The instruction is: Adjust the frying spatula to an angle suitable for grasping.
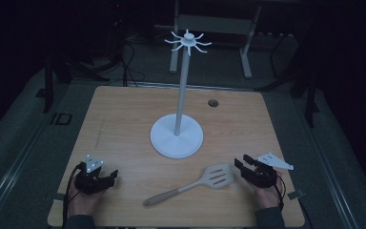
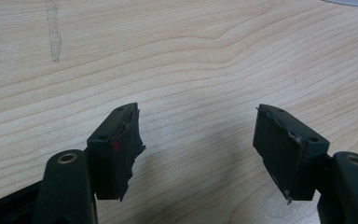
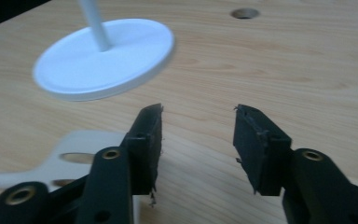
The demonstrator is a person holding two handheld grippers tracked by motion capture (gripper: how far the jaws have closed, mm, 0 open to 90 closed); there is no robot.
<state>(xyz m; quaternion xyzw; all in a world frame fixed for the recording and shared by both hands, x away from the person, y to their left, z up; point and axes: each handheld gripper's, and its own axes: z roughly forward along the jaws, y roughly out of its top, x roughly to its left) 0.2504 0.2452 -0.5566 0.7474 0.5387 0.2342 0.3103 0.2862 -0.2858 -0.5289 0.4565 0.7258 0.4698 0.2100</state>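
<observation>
High view: the left gripper (image 1: 106,177) and right gripper (image 1: 241,164) rest near the bench's (image 1: 124,119) near corners; the spatula (image 1: 190,184) lies between them, its slotted blade just beside the right gripper. Left gripper view: fingers (image 2: 116,149) wide apart over bare wood. Right gripper view: fingers (image 3: 145,144) apart, empty; the spatula's blade lies at left, the white stand (image 3: 105,58) beyond.

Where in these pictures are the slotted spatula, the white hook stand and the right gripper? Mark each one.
slotted spatula (image 1: 217,175), high view, on its slotted blade.
white hook stand (image 1: 181,90), high view, on its upright pole.
right gripper (image 3: 198,140), right gripper view, midway between its open jaws.
</observation>
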